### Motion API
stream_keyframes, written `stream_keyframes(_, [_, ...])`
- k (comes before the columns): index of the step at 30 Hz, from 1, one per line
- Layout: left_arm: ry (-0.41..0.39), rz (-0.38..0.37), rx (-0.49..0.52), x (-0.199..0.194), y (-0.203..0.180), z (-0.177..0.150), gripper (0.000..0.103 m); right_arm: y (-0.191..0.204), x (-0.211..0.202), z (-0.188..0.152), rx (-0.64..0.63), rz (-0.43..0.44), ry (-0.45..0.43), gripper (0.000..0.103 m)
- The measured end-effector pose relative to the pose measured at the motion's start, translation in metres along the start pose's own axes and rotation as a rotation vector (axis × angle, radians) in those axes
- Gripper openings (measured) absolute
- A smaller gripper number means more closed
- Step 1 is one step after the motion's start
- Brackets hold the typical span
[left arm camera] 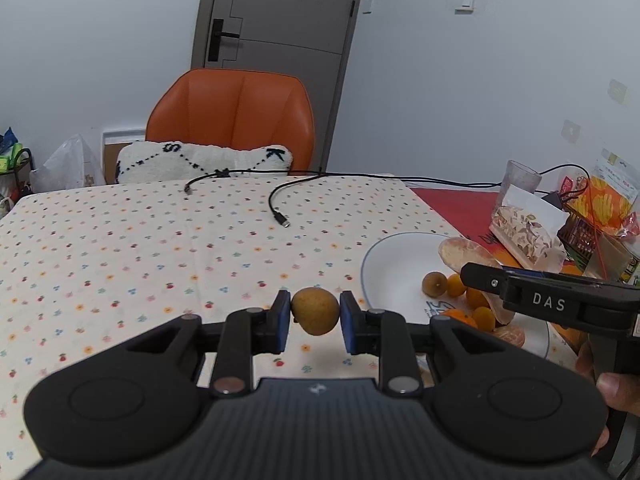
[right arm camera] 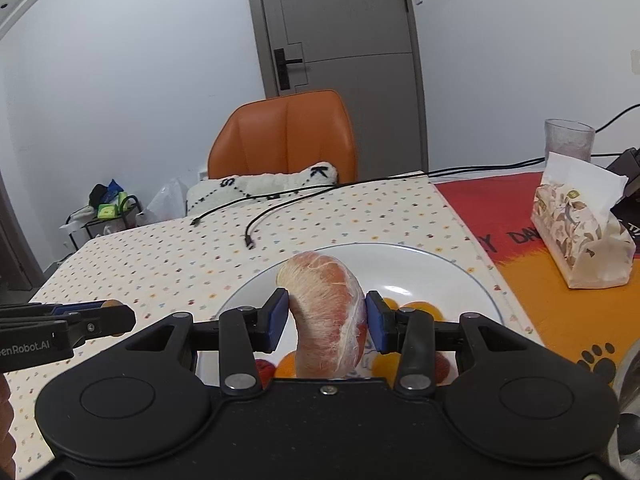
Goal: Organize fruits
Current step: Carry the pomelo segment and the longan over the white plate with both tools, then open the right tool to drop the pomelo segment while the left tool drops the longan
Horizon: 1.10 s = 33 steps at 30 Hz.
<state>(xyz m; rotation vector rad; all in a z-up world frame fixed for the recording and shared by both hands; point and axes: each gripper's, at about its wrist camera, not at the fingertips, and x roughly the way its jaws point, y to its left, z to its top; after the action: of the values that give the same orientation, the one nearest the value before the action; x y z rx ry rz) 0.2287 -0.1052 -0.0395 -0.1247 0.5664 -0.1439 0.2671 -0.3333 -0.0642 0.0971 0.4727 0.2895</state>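
Note:
My left gripper (left arm camera: 315, 314) is shut on a small round tan fruit (left arm camera: 315, 310), held just above the dotted tablecloth, left of the white plate (left arm camera: 394, 268). My right gripper (right arm camera: 327, 318) is shut on a large peeled pink pomelo segment (right arm camera: 330, 312), held over the plate (right arm camera: 440, 276). In the left wrist view the right gripper (left arm camera: 476, 276) reaches in from the right over the plate, with the pomelo segment (left arm camera: 466, 256) showing past its tip. On the plate lie another brown fruit (left arm camera: 435, 283) and several small orange fruits (left arm camera: 478, 300). The left gripper (right arm camera: 116, 312) shows at the right wrist view's left edge.
Black cables (left arm camera: 280, 216) lie across the tablecloth's far side. A tissue pack (right arm camera: 580, 232), a glass cup (right arm camera: 568, 140) and snack bags (left arm camera: 608, 204) stand to the right on a red-orange mat. An orange chair (left arm camera: 236, 116) with a cushion stands behind the table.

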Motion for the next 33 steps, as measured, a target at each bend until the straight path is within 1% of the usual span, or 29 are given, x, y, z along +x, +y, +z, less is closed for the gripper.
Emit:
stream_keyframes(5, [0.006,-0.013,0.011,0.008,-0.007,0.002,0.025,-0.007,0.000,0.000,0.019,-0.004,-0.007,0.050])
stream_keyframes(14, [0.018,-0.045,0.036,0.021,-0.024,0.007,0.025,-0.023,-0.016,-0.002,0.063,-0.013,-0.025,0.051])
stream_keyframes(22, [0.030,-0.071,0.067,0.033,-0.045,0.011,0.025,-0.035,-0.029,-0.011,0.099,-0.021,-0.029,0.053])
stream_keyframes(24, [0.030,-0.063,0.066,0.034,-0.048,0.011,0.030,-0.037,-0.031,-0.013,0.104,-0.023,-0.029,0.054])
stream_keyframes(28, [0.040,-0.054,0.065,0.033,-0.047,0.009,0.034,-0.040,-0.033,-0.016,0.115,-0.021,-0.030,0.054])
stream_keyframes(33, [0.048,-0.029,0.055,0.028,-0.040,0.005,0.042,-0.037,-0.034,-0.022,0.124,-0.005,-0.030,0.059])
